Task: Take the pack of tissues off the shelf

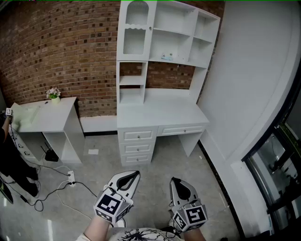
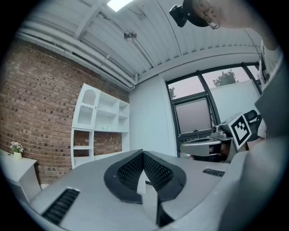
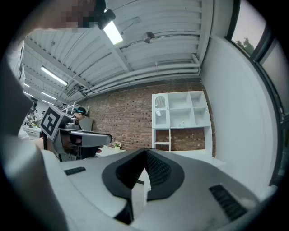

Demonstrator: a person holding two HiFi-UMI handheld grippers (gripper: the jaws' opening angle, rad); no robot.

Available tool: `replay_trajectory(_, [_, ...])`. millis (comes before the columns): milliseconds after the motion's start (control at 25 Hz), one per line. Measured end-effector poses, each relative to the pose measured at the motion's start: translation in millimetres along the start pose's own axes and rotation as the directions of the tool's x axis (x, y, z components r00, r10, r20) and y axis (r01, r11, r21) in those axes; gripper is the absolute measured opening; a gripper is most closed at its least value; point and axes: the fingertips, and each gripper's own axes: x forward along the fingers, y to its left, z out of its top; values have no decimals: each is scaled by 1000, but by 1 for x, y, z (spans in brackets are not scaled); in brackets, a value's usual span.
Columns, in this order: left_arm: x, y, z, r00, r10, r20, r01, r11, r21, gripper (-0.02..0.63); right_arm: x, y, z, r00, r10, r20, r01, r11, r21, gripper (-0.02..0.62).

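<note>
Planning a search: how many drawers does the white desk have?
4. Top drawer, middle drawer and bottom drawer stack under the left side of the white desk; a wide drawer sits right of them. None seems hidden.

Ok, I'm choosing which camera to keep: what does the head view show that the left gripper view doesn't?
Only the head view: the floor, the drawers, a power strip, and the left gripper and right gripper from above. Only the left gripper view: the ceiling light, the windows, and its own jaws close up, shut with nothing between them. Both: the shelf, the brick wall and the flowerpot.
</note>
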Motion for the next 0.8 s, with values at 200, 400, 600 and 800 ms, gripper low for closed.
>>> replay_trajectory(200, [2, -6, -4, 1000, -10, -12, 10, 1000, -13, 5, -3, -1, 0, 1000, 5, -5, -5, 1000, 3, 6])
replay_trajectory(400, [6, -11, -9, 1000, -12, -25, 11, 1000, -16, 5, -4, -5, -4, 1000, 7, -16, -8, 1000, -5, 6])
replay_trajectory(600, [19, -10, -13, 999, -9, -42, 7, 998, -56, 5, 5, -12, -9, 999, 14, -43, -15, 1000, -23, 8])
replay_trajectory(800, [49, -7, -23, 998, 10, -65, -14, 999, -53, 5, 19, -43, -15, 998, 9, -59, -10, 1000, -29, 8])
